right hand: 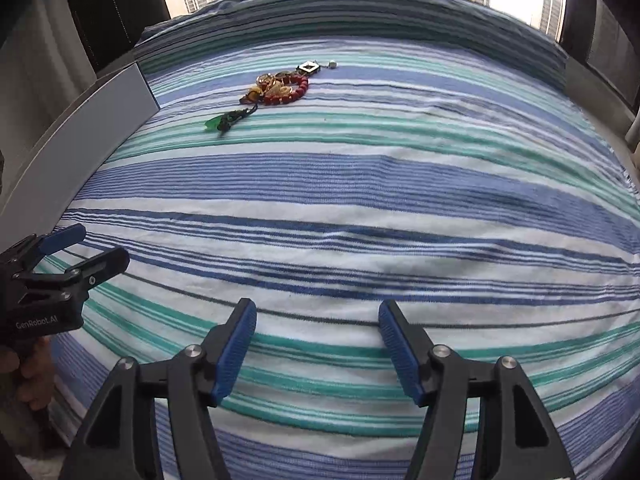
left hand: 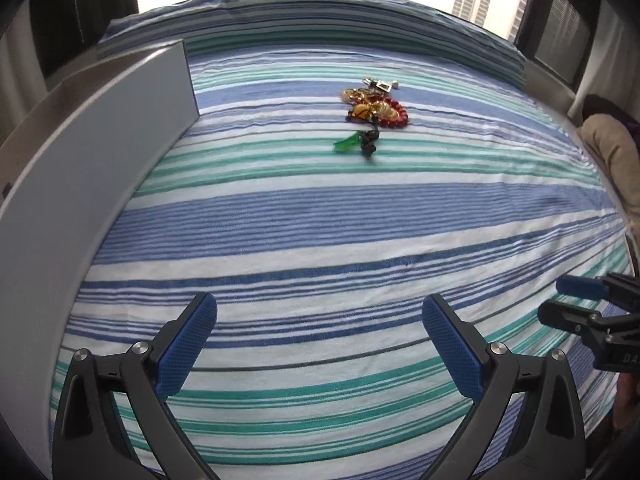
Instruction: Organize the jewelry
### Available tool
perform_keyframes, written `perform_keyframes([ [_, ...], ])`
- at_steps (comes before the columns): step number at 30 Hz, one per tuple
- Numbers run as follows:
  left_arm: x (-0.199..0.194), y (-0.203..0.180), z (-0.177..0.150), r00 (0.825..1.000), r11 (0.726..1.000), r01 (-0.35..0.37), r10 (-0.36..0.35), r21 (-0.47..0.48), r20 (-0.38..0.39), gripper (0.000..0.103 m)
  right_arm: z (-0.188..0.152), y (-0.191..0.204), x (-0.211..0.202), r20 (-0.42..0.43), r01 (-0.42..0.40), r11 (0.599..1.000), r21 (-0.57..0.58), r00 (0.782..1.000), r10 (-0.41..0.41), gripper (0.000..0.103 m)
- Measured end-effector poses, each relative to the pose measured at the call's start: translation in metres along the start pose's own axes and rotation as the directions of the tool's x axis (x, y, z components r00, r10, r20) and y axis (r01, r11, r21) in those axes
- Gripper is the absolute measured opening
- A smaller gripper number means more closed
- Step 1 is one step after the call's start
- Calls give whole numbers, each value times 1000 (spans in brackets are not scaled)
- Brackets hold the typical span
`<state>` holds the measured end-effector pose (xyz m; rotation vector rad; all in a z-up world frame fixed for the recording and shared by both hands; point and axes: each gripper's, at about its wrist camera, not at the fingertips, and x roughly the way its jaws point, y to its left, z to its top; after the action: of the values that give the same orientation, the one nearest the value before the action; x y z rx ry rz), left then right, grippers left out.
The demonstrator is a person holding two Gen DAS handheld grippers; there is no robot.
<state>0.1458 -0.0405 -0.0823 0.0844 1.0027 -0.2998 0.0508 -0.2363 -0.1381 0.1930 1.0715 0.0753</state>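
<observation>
Both the left gripper (left hand: 320,340) and right gripper (right hand: 318,344) gape empty (right widening slightly), so each should approach the jewelry (left hand: 374,110), heaped at twelve o'clock, singling one piece.

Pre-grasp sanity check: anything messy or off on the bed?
Yes: the jewelry lies in one tangled heap on the striped bedsheet, red bead bracelet, gold pieces and green pendant overlapping, nothing sorted. Both grippers, left and right, are empty.
</observation>
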Motion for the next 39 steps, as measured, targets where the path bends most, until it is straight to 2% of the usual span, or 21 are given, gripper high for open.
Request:
perform_keyframes([
  [2, -5, 3, 17, 1000, 1000, 16, -16, -2, -18, 102, 12, -1, -11, -43, -67, 998, 6, 997, 67, 65],
  [6, -5, 6, 53, 998, 998, 61, -60, 9, -32, 102, 56, -1, -30, -56, -107, 993, -40, 993, 105, 65],
  [9, 10, -5, 79, 997, 994, 72, -70, 80, -24, 102, 90, -7, -36, -3, -51, 998, -41, 999, 51, 65],
  [11, 32, -12, 94, 996, 992, 87, -85, 90, -29, 101, 104, -12, -39, 35, -43, 999, -10, 998, 44, 65],
  [13, 56, -20, 107, 995, 990, 97, -93, 99, -37, 97, 110, -15, -41, 64, -85, 996, 26, 994, 83, 65],
  [15, 80, -28, 117, 996, 990, 86, -83, 109, -39, 85, 110, -14, -41, 78, -120, 991, 50, 990, 116, 65],
  [17, 99, -34, 121, 996, 990, 85, -80, 111, -45, 78, 105, -15, -39, 83, -132, 989, 61, 988, 127, 65],
  [19, 110, -38, 118, 996, 989, 77, -72, 123, -48, 57, 100, -16, -35, 70, -127, 990, 60, 990, 123, 65],
  [20, 113, -39, 115, 996, 989, 76, -70, 129, -50, 35, 98, -17, -33, 63, -119, 991, 56, 991, 116, 65],
  [21, 110, -39, 111, 998, 988, 58, -56, 142, -18, 21, 96, -19, -33, 59, -109, 993, 49, 993, 106, 65],
  [22, 108, -37, 106, 998, 986, 66, -65, 150, -14, 16, 94, -21, -32, 57, -95, 995, 40, 994, 93, 65],
  [26, 87, -15, 81, 994, 989, 109, -107, 98, -28, 15, 102, -31, -27, 47, -51, 998, 21, 998, 50, 65],
  [29, 65, 9, 53, 993, 992, 107, -102, 70, -59, 15, 122, -30, -18, 45, -91, 996, 15, 995, 90, 65],
  [33, 39, 38, 21, 994, 997, 74, -72, 27, -87, 15, 165, -19, 13, 16, -167, 986, 9, 986, 167, 65],
  [36, 24, 49, 4, 995, 999, 50, -49, 5, -84, 15, 199, -7, 49, -39, -240, 970, 45, 970, 242, 54],
  [37, 21, 52, 0, 995, 999, 48, -47, 0, -83, 15, 209, -3, 61, -52, -252, 966, 55, 965, 255, 46],
  [39, 18, 54, -8, 995, 998, 52, -53, -19, -81, 16, 226, 7, 82, -65, -235, 970, 53, 969, 238, 43],
])
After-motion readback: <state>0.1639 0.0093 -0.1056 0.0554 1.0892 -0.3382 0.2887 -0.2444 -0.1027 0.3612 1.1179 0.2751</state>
